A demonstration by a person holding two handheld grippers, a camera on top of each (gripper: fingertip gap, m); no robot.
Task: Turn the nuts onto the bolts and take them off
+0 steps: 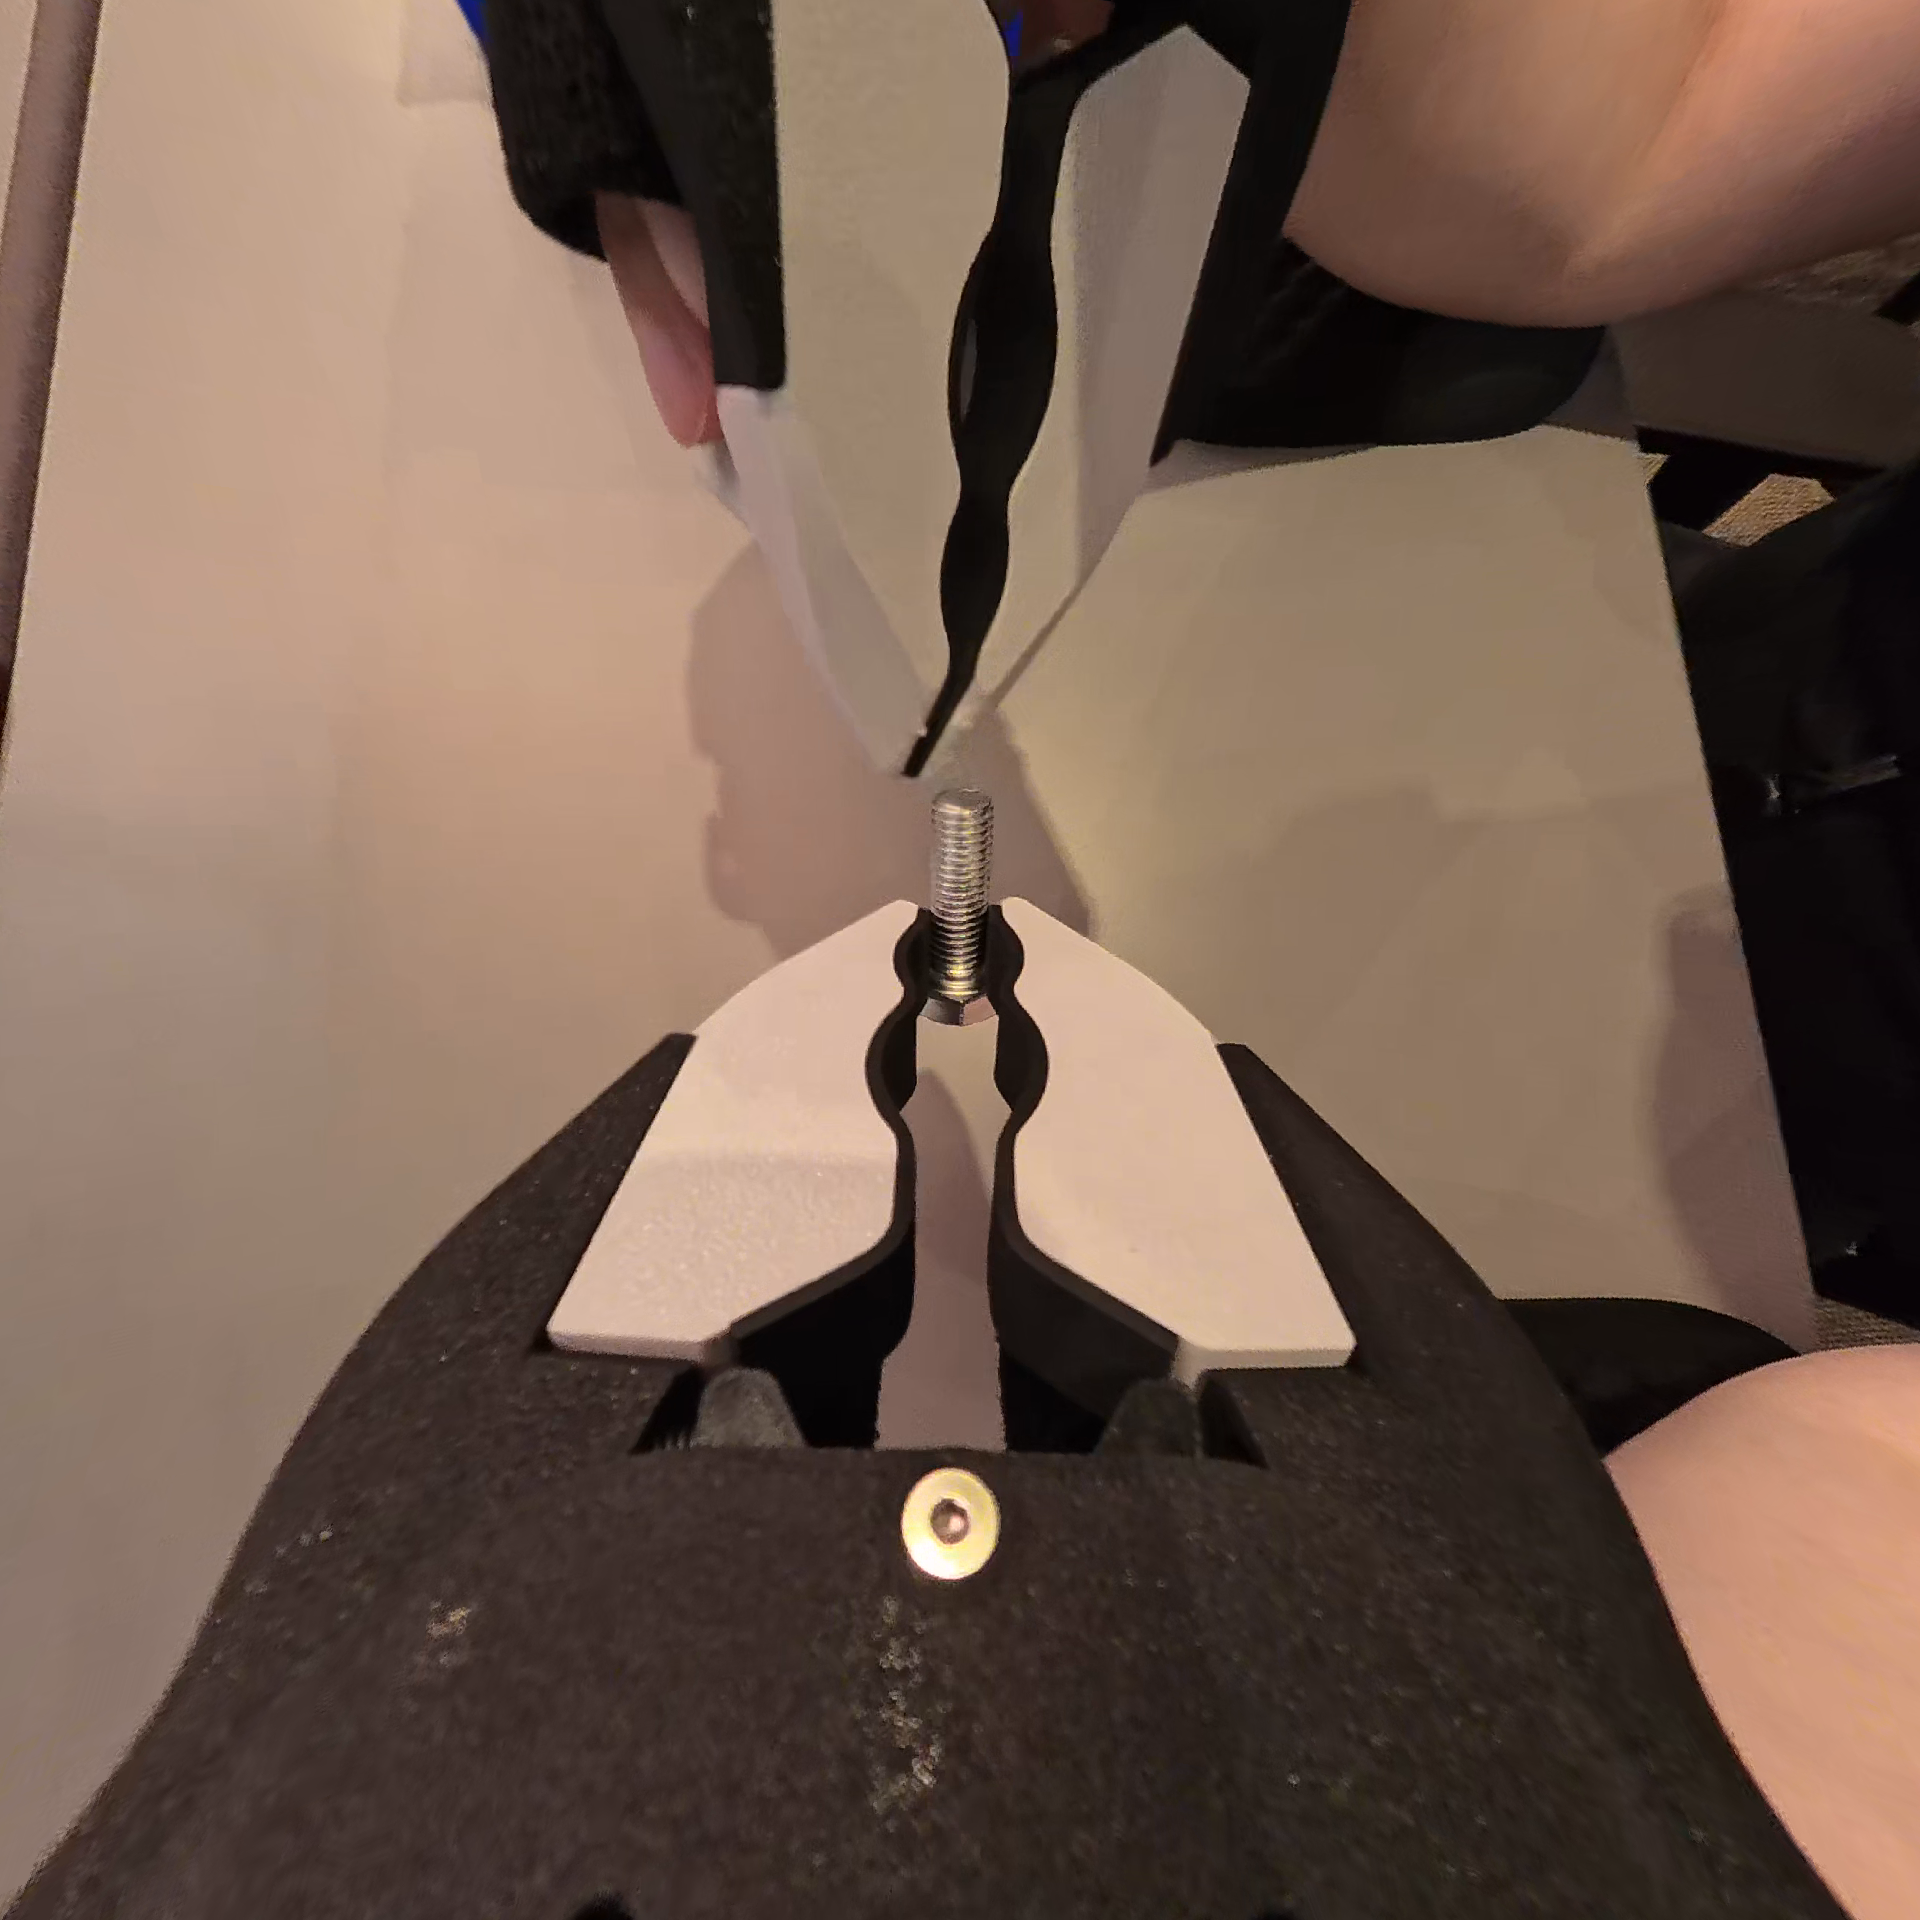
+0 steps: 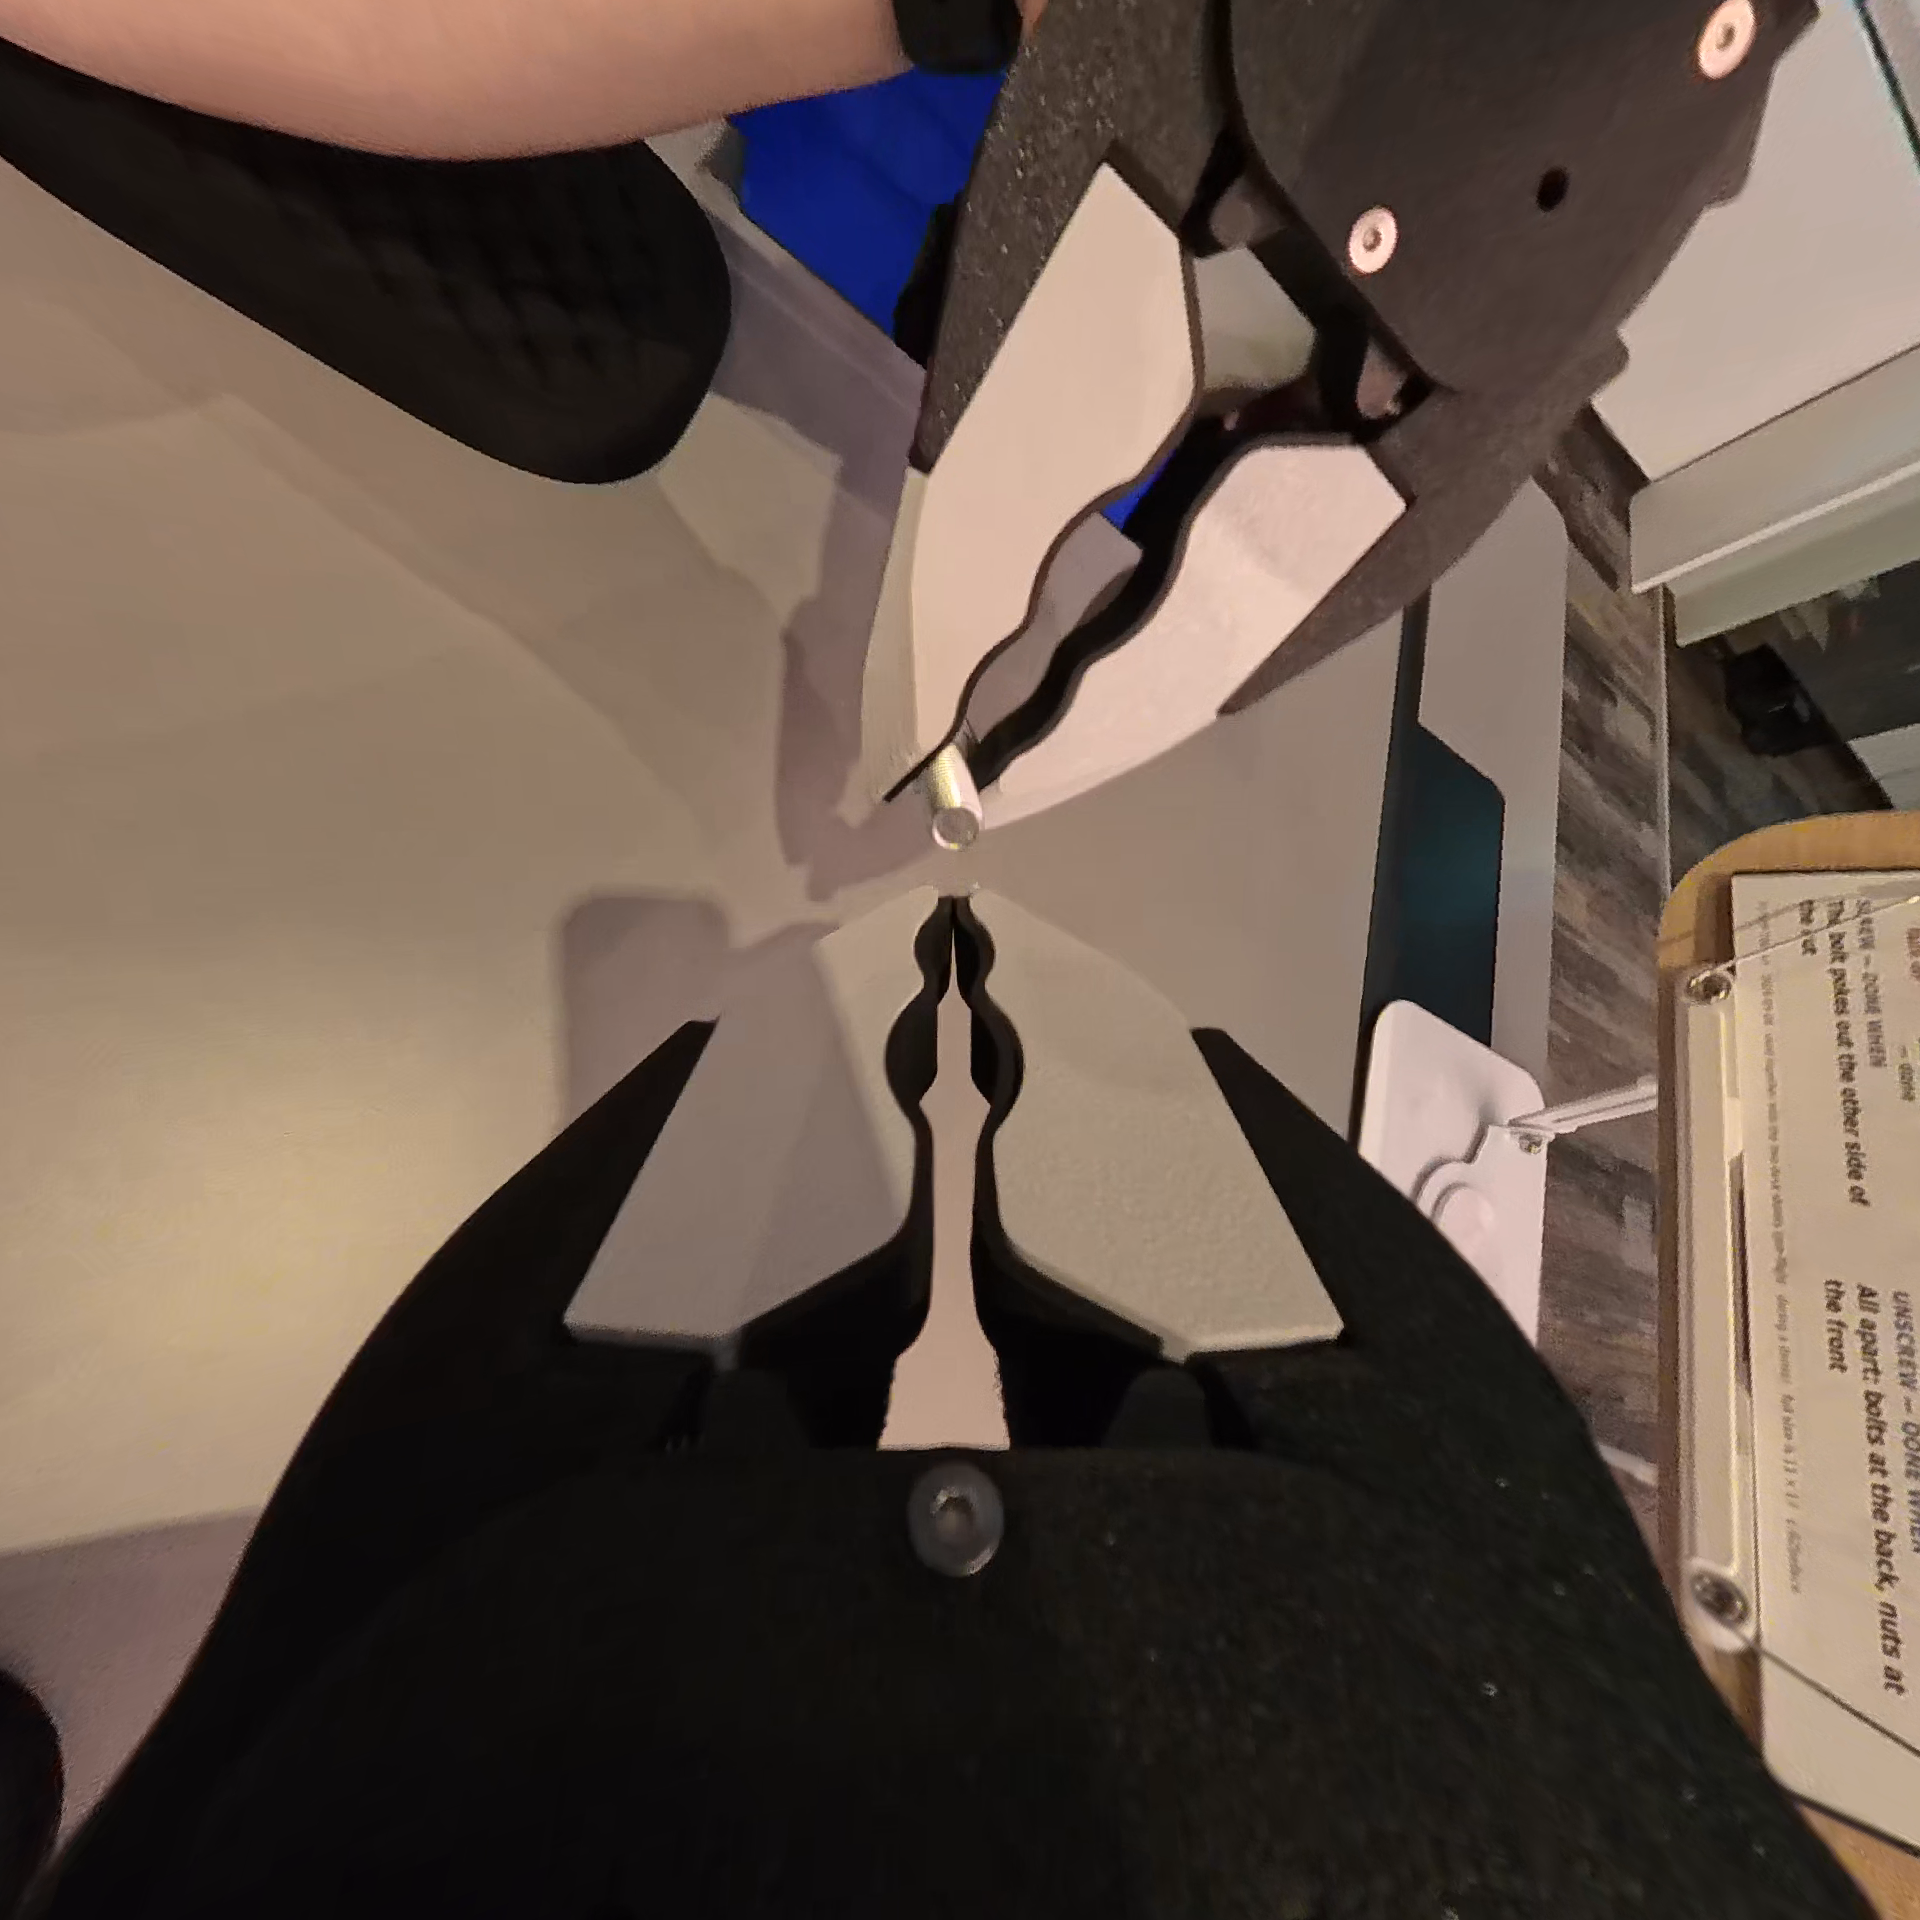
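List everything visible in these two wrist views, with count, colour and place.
bolt: one, silver, head clamped in the left gripper, thread pointing outward; no nut shows on it.
table: one, white, beneath both grippers.
board: one, wooden, carrying a printed white sheet, right edge of the right wrist view.
tray: one, white, beside the board.
nuts: none clearly visible.
left gripper: one, black with white fingers, shut on the bolt.
right gripper: one, same colours, shut, tips just off the bolt's end; whether it pinches a nut cannot be told.
forearms: two, bare, right side of the left wrist view.
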